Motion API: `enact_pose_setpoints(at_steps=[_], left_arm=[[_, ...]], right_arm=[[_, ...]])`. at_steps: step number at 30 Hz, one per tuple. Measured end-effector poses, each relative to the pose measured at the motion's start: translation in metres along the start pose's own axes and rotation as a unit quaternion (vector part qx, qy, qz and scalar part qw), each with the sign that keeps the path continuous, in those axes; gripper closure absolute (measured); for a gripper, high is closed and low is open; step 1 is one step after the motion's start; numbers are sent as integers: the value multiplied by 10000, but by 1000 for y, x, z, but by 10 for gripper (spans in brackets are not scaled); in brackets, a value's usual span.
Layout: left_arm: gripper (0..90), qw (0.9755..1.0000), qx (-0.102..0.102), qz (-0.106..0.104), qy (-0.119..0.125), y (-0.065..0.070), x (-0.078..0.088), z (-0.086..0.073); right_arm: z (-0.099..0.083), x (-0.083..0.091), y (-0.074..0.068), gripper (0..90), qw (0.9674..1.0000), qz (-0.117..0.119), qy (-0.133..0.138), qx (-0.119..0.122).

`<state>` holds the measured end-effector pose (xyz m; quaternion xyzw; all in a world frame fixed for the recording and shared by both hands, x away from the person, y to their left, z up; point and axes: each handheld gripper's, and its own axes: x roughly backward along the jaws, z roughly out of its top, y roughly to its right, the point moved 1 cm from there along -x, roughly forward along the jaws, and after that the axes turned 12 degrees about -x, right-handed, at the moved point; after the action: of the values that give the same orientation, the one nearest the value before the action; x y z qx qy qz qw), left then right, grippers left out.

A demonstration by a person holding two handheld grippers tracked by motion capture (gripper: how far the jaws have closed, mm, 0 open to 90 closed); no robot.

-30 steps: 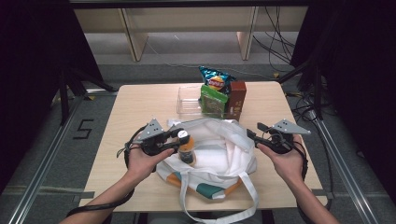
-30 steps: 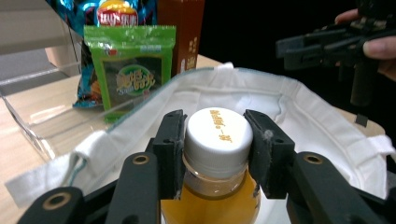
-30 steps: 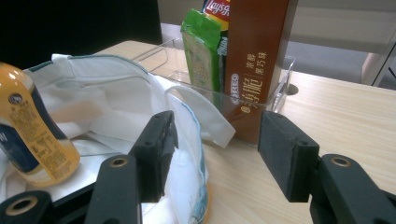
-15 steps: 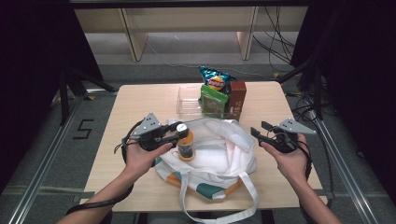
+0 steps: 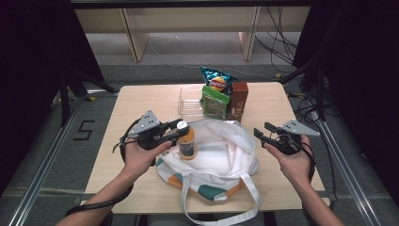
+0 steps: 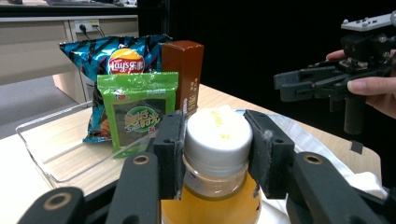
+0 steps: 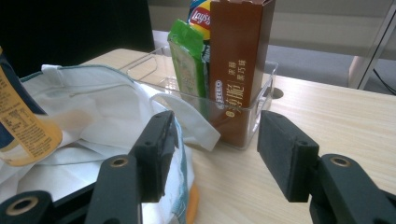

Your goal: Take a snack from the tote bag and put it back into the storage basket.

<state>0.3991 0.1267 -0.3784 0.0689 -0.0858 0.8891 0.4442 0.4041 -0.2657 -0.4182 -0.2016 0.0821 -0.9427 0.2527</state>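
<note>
An orange drink bottle (image 5: pixel 187 145) with a white cap (image 6: pixel 217 133) hangs upright over the left edge of a white tote bag (image 5: pixel 221 150). My left gripper (image 5: pixel 181 127) is shut on it, its pads (image 6: pixel 170 149) pressing both sides of the cap. To the right of the bag my right gripper (image 5: pixel 262 130) is held above the table, open, with nothing between its jaws. In the right gripper view the gripper (image 7: pixel 215 149) looks over the bag (image 7: pixel 93 116) with the bottle (image 7: pixel 23 130) at the left edge. The left gripper view shows the right gripper (image 6: pixel 299 86) farther off.
A clear tray (image 5: pixel 188 101) at the table's far middle holds a blue chips bag (image 5: pixel 217 81), a green snack packet (image 5: pixel 214 101) and a brown biscuit box (image 5: pixel 239 99). The bag's straps (image 5: pixel 188 207) hang over the near table edge. Bare wood lies left and right of the bag.
The bottle has risen out of the bag's mouth in my left gripper and now stands upright at the bag's left edge. My right hand has hardly moved.
</note>
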Motion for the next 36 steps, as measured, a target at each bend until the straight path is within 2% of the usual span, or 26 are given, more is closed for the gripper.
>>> enact_pose_setpoints(at_steps=[2,3,4,5,6,12,16,17,21,22,25,26,27,28,29,32,36], left_arm=[[586,10000,-26,3,29,-1,0,2],[586,10000,-21,14,31,-1,0,4],[586,10000,-63,7,27,-2,1,5],[586,10000,-46,15,62,-2,0,6],[586,10000,-33,18,65,-2,0,6],[586,9999,-92,2,99,-4,-1,12],[586,9999,-124,-2,113,-6,-2,15],[586,9999,-118,5,120,-6,-2,16],[586,9998,-134,43,128,-9,-2,22],[587,9998,-156,49,130,-10,-2,23],[586,9997,-202,43,128,-12,-2,27],[587,9997,-176,46,141,-12,-3,28],[586,9997,-193,50,152,-13,-3,30],[587,9997,-195,66,133,-13,-2,31],[587,9997,-207,77,144,-14,-2,32],[587,9996,-225,84,155,-15,-3,35],[587,9995,-231,97,187,-17,-3,38]], right_arm=[[-1,0,0,465,10000,-12,16,-16],[-1,0,-2,465,9999,-1,-16,-105],[-2,-1,-2,465,9999,-28,78,-111],[-2,0,-2,465,10000,-15,-23,-78],[-2,-1,-2,465,10000,44,9,-77],[-3,-1,-2,465,10000,55,-19,20],[-4,0,-4,465,10000,-24,-57,-30],[-4,0,-6,465,9999,-14,-115,-108],[-4,-2,-4,465,10000,13,-55,79],[-5,-2,-5,465,10000,-10,-76,-33],[-5,-2,-4,465,10000,-19,-62,-36],[-5,-2,-3,465,10000,-15,-39,62],[-4,-2,-3,465,10000,-17,-61,63],[-5,-1,-4,466,9999,-13,-104,-74],[-6,-1,-5,466,9999,-33,-40,-108],[-5,0,-4,466,9999,-6,-133,-89],[-6,0,-5,466,9999,-25,-94,-96]])
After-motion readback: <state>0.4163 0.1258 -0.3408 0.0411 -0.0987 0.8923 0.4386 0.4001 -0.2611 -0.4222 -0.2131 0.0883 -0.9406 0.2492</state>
